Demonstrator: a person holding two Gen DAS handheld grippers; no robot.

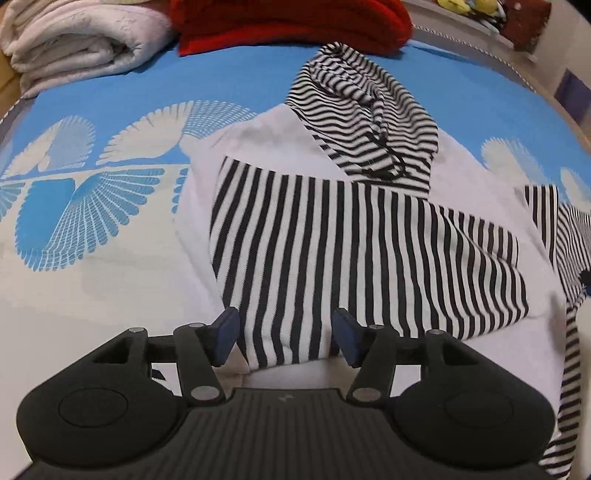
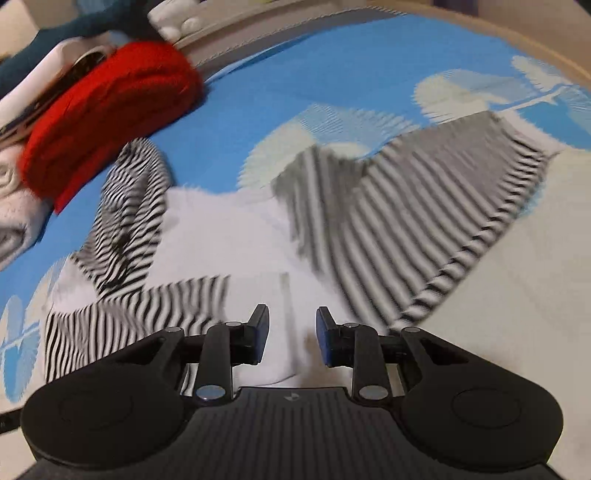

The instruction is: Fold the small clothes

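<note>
Blue patterned bedding (image 1: 110, 206) carried the hooded top (image 1: 332, 229), one striped sleeve already folded across its white body. Both jaws stood apart, gripping nothing: left hand-held gripper (image 1: 286, 338), right hand-held gripper (image 2: 291, 338). Next, I'd pinch the far sleeve (image 2: 406, 206) near its cuff and lay it flat.

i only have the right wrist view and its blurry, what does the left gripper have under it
Observer: The left gripper is open over a striped sleeve folded across the white body of the hoodie; nothing is pinched.
Operator: where is the hood lying
Observer: The striped hood lies flat at the far end of the hoodie, its dark drawstring trailing down its middle.
Operator: anything left of the red thing that i cant make out
Observer: A rolled white blanket sits beside the red knit at the far edge of the blue bedsheet.
</note>
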